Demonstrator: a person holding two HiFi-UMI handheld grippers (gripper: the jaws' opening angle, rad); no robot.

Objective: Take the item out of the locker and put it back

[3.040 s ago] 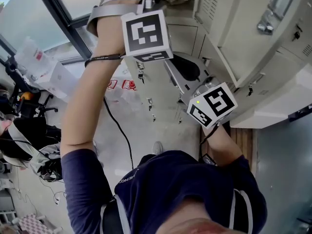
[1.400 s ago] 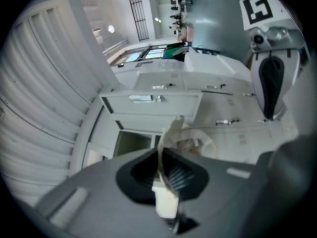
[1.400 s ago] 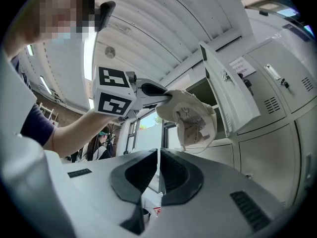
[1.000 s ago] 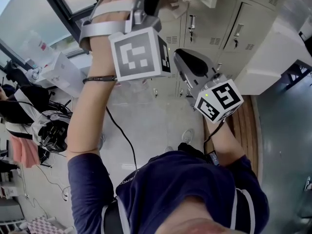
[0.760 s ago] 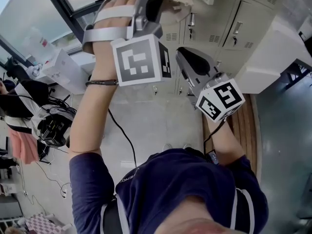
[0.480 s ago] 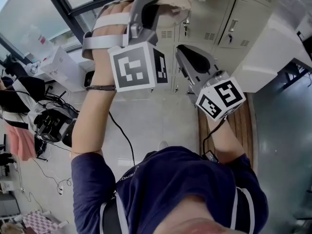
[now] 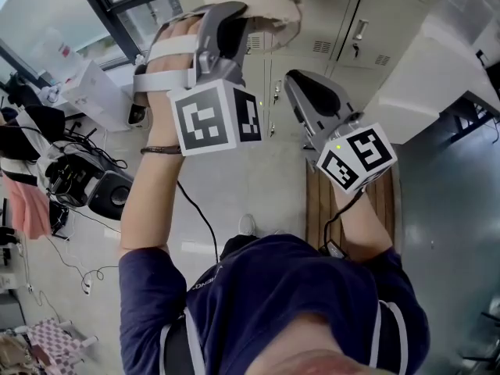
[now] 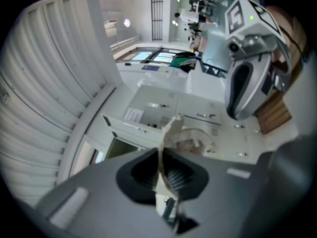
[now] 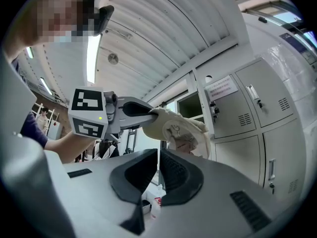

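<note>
Plainly pinched between the jaws of the left gripper (image 8: 161, 170): a thin fold of the cream cloth item (image 8: 171, 133), standing on edge and spreading out just beyond the tips. Shown only by the right gripper view: the whole shape of that item (image 9: 181, 128), hanging limp from the left gripper (image 9: 148, 110), ahead of and above the right jaws, with a dark outline print on it, too small to read. Pressed together on nothing, the jaws of the right gripper (image 9: 158, 170), only a hairline slit showing. Given only by the head view: both grippers raised side by side, left gripper (image 7: 238, 14) with the item (image 7: 273, 10) at its tips, right gripper (image 7: 297, 80) just beside it, beige lockers (image 7: 375, 22) beyond both pairs of jaws. Behind the item in the right gripper view, a dark locker opening (image 9: 190, 105); beside it a white notice (image 9: 222, 88) with red characters on a locker door, not legible. Beyond the left jaws, a white label (image 8: 132, 114) on a door, also unreadable. Pale lettering (image 7: 205, 283) on the navy shirt, partly cut off
</note>
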